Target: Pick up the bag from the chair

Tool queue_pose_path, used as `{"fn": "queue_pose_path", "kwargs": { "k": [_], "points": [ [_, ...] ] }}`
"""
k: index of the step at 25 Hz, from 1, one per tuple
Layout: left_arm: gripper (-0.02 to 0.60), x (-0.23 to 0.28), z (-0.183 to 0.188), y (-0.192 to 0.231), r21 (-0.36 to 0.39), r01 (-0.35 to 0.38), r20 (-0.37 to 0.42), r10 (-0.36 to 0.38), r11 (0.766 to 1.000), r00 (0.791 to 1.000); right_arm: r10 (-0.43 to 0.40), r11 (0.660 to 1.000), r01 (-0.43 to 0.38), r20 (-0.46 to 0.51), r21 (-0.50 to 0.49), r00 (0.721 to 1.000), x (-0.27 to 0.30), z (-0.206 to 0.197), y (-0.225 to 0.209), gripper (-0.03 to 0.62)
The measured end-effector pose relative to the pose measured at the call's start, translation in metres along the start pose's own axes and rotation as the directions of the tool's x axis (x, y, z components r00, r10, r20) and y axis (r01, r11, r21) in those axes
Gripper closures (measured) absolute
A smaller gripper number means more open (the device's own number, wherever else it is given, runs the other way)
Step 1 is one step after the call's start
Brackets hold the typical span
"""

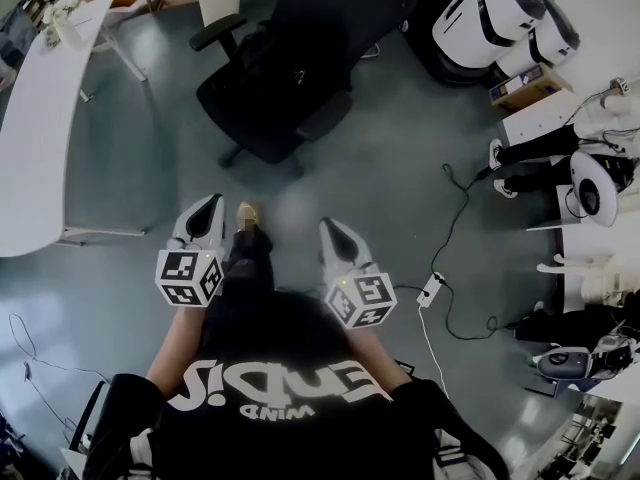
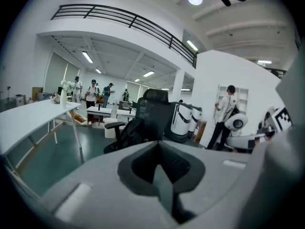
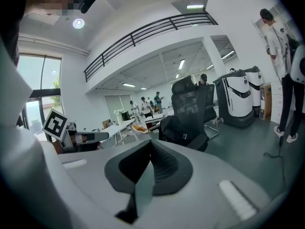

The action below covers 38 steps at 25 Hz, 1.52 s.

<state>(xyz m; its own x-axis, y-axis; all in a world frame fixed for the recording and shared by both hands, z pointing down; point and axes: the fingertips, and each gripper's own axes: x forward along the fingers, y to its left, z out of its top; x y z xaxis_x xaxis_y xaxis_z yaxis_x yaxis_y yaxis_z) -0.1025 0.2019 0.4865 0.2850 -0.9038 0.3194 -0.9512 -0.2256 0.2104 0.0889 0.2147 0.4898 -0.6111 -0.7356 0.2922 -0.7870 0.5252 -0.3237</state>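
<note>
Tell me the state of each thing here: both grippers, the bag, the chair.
Left gripper: shut, empty, short of the chair.
Right gripper: shut, empty, short of the chair.
Bag: lying on the chair seat, untouched.
Chair: upright, holding the bag.

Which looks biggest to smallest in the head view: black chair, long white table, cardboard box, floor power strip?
1. black chair and long white table, about alike, unranked.
2. cardboard box.
3. power strip.

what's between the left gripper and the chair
Only bare floor, by the head view: nothing lies between the left gripper and the chair.
</note>
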Motion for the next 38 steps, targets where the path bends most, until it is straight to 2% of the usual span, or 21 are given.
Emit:
{"fn": "queue_pose_path", "kwargs": {
  "k": [14,25,31,38],
  "points": [
    [0.58,0.131,0.071,0.085,-0.041,-0.001,-0.018,0.0,0.999,1.0,-0.025,0.999,0.025,-0.014,0.022,1.0,0.153,0.079,-0.052,0.592],
    [0.58,0.228,0.122,0.142,-0.016,0.071,-0.054,-0.072,0.997,0.996,-0.069,0.997,0.069,-0.007,0.028,0.998,0.259,0.129,-0.073,0.592],
    [0.58,0.266,0.146,0.166,0.0,0.113,-0.051,-0.113,0.994,0.992,-0.109,0.993,0.108,0.001,0.037,0.994,0.299,0.142,-0.081,0.592],
    [0.58,0.294,0.16,0.17,0.011,0.131,-0.054,-0.13,0.991,0.99,-0.137,0.989,0.138,-0.007,0.05,0.99,0.31,0.149,-0.094,0.592]
  ]
}}
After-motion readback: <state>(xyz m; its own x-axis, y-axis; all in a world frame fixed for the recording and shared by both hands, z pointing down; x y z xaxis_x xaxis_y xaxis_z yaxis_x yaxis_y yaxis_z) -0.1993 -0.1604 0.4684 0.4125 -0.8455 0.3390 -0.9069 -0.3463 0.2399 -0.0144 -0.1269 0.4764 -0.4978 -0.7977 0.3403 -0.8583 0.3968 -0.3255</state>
